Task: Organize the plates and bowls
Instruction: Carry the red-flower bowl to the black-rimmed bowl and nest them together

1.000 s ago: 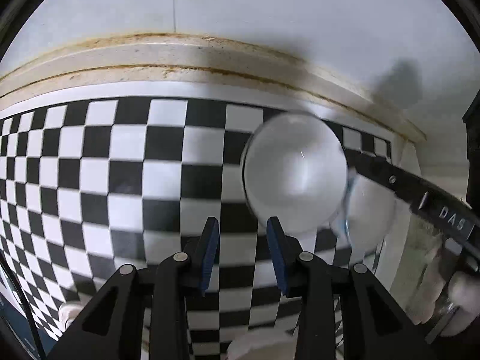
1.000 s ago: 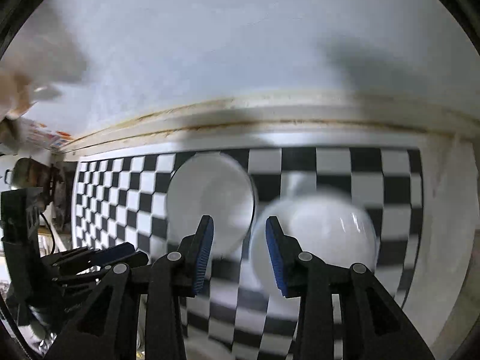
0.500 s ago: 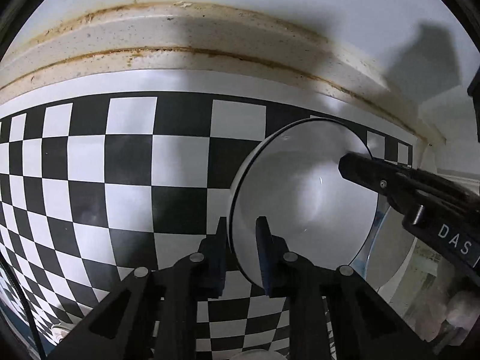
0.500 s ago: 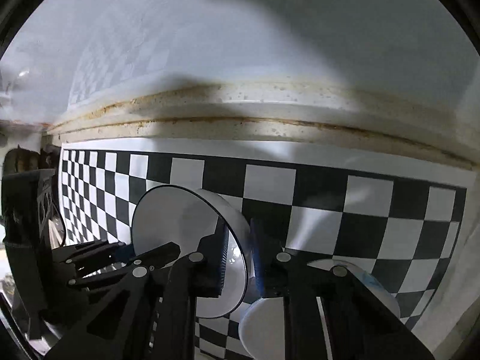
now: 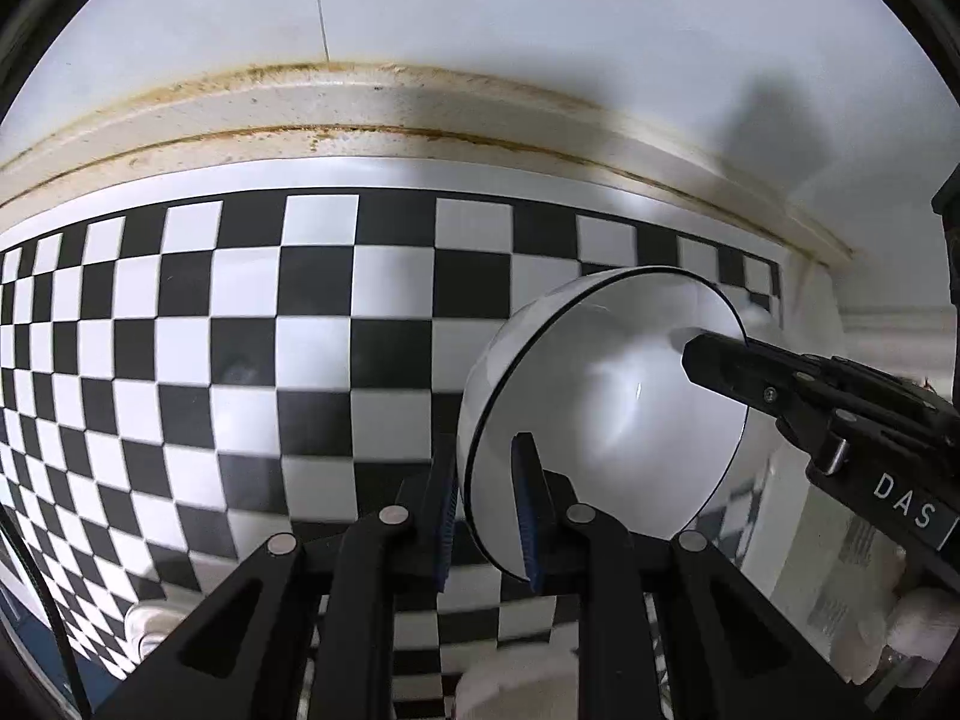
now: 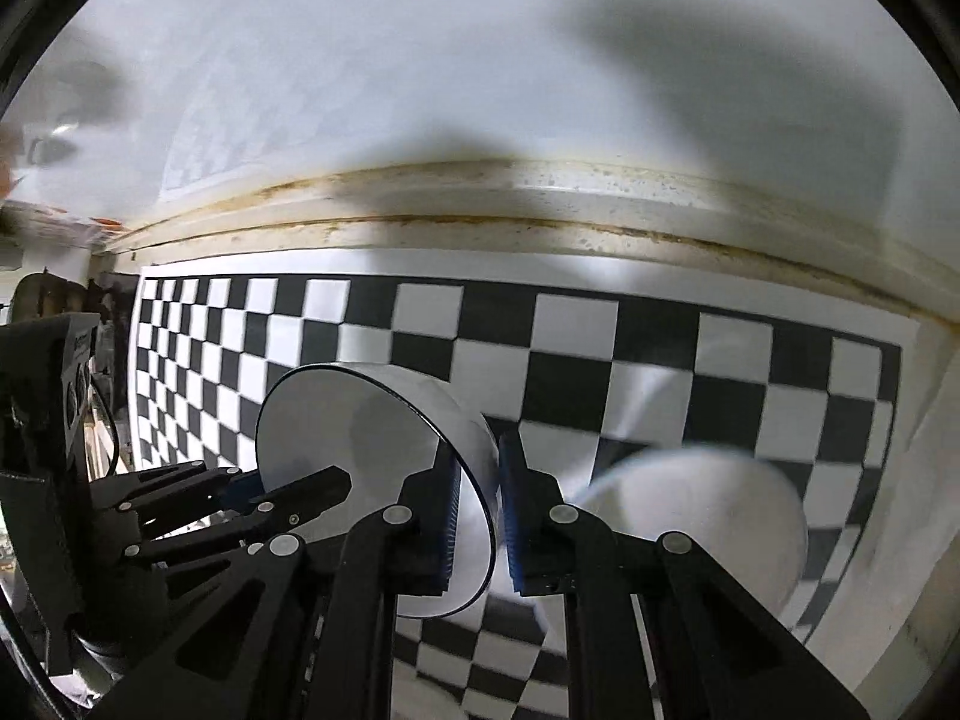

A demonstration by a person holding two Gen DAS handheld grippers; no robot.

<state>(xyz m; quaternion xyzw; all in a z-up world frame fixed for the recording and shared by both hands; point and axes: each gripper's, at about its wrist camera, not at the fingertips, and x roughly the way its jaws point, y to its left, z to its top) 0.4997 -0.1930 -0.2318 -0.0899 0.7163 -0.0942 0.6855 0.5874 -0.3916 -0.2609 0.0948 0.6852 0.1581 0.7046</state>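
A white bowl with a dark rim (image 5: pixel 606 402) is held tilted above the checkered surface, gripped from both sides. My left gripper (image 5: pixel 486 510) is shut on its near rim. My right gripper (image 6: pixel 477 516) is shut on the opposite rim of the same bowl (image 6: pixel 354 438). The right gripper's fingers (image 5: pixel 756 378) reach into the bowl from the right in the left wrist view. The left gripper's fingers (image 6: pixel 240 498) show at the bowl's left in the right wrist view. A second white bowl (image 6: pixel 696 516), blurred, lies on the surface at lower right.
The black-and-white checkered mat (image 5: pixel 240 330) covers the counter. A stained cream ledge (image 5: pixel 360 114) and a white wall run along the back. Blurred white dishes (image 5: pixel 510 672) lie at the bottom edge of the left wrist view. Clutter (image 6: pixel 42 300) stands at far left.
Both grippers went from open to shut on the bowl's rim. The bowl has risen off the mat and tilted on edge; the second bowl stays below.
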